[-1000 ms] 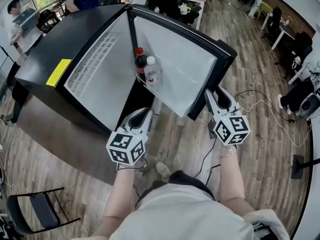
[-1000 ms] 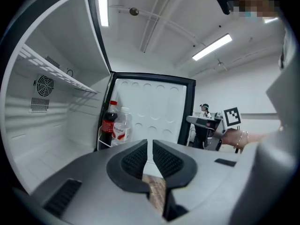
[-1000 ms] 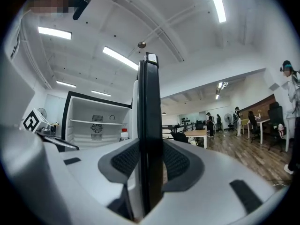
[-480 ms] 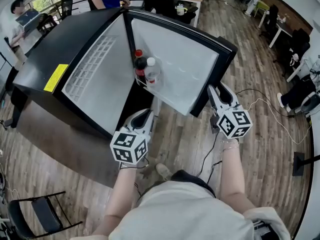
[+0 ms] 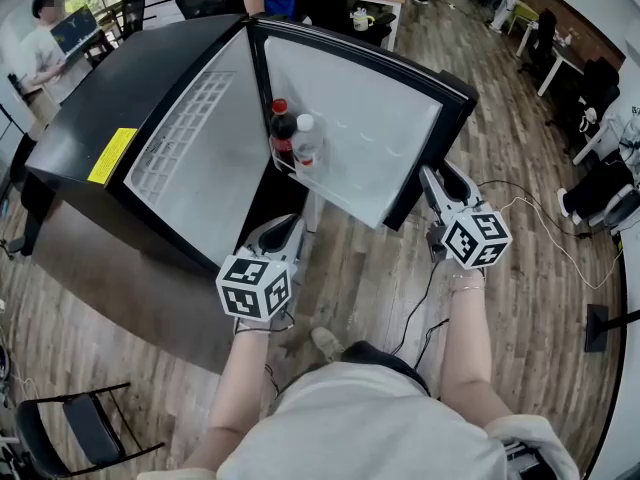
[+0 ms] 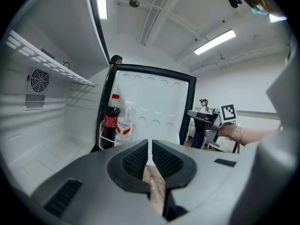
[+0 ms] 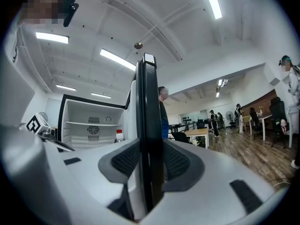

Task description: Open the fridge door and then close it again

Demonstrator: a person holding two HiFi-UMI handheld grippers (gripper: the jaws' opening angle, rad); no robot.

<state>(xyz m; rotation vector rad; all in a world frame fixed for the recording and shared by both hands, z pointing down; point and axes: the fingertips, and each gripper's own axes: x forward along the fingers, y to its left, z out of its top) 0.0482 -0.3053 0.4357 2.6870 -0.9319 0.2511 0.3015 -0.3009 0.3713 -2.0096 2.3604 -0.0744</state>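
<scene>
Bright ceiling strips [image 6: 215,41]; fisheye-warped edges

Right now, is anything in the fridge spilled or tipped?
No, nothing looks odd. The cola bottle and clear bottle stand upright in the rack of the open fridge door, whose edge the right hand-held gripper grips.

The person wore a pale grey T-shirt [image 5: 370,428], a dark lower garment [image 5: 378,355] and a light shoe [image 5: 324,340]. Thin bracelets [image 5: 461,281] ringed the right wrist. The left gripper [image 5: 289,222] and the right gripper [image 5: 441,175] looked alike — smooth light-grey shells tapering to two jaws, each lined with a black ribbed pad [image 6: 135,159]. Small dark rectangular slots marked the shells. Behind each shell sat a white cube printed with black square markers — the left cube [image 5: 253,287] and the right cube [image 5: 476,239].
</scene>
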